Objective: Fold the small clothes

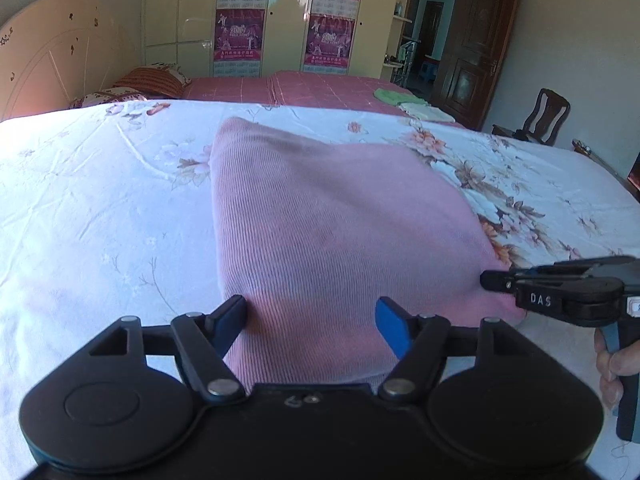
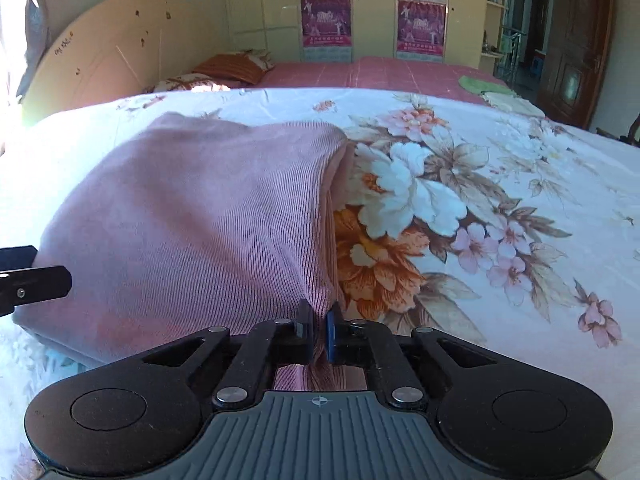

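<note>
The right gripper (image 2: pixel 319 330), at the bottom centre of its own view, has its jaws pinched tight on a gathered edge of the pink ribbed garment (image 2: pixel 192 216). The left gripper (image 1: pixel 310 320), low in its view, stands wide open: the near hem lies between its fingers, but the pads do not press on it.

To do this step well, I judge the left should close on the near hem at the same depth as the right's pinch, so both corners lift level and the fold lands square; a lopsided grip would skew the crease.

The garment lies on the floral bedsheet (image 2: pixel 500 184), filling the centre of the left view and the left half of the right view. Its long axis runs from the grippers at the bottom of frame up toward the pink bed (image 1: pixel 320 88), far end narrowing.
</note>
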A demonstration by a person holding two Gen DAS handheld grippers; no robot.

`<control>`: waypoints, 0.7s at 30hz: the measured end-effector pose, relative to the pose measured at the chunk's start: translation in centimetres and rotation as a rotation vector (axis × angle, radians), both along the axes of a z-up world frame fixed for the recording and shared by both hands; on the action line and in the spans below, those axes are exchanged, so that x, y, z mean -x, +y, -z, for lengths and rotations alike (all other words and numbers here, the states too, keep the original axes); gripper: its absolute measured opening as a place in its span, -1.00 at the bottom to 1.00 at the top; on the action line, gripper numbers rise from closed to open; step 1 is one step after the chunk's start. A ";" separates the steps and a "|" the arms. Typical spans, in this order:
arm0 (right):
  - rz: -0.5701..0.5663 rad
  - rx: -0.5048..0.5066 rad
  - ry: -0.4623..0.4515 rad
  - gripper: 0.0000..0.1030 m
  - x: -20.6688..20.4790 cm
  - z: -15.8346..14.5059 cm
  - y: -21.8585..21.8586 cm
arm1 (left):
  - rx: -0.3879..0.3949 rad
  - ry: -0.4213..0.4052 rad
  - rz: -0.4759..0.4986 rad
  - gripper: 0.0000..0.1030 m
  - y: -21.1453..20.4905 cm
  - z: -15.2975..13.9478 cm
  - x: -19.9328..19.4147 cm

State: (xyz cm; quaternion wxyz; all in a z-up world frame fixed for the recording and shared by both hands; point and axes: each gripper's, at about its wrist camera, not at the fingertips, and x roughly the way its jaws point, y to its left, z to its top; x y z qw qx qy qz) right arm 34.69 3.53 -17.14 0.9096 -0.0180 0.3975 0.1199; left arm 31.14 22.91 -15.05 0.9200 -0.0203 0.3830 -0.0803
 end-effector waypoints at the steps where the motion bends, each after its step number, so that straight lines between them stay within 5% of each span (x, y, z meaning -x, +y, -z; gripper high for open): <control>1: 0.003 0.015 -0.005 -0.90 0.0 -0.1 0.2 | -0.012 0.011 0.002 0.36 -0.1 0.5 0.0; 10: 0.000 -0.042 -0.147 -0.89 2.9 -5.0 1.9 | 0.044 -0.073 -0.020 0.31 0.9 -1.8 1.7; 15: 0.042 0.126 -0.121 -0.89 2.5 -2.6 2.5 | 0.019 -0.039 0.024 0.31 -0.5 -1.0 1.0; 17: 0.065 0.130 -0.030 -0.89 1.4 -0.6 1.2 | 0.012 0.017 0.033 0.31 -0.6 0.3 0.4; 21: 0.077 0.114 -0.026 -0.89 1.2 -0.8 0.8 | 0.017 0.007 0.037 0.32 -0.1 0.3 0.8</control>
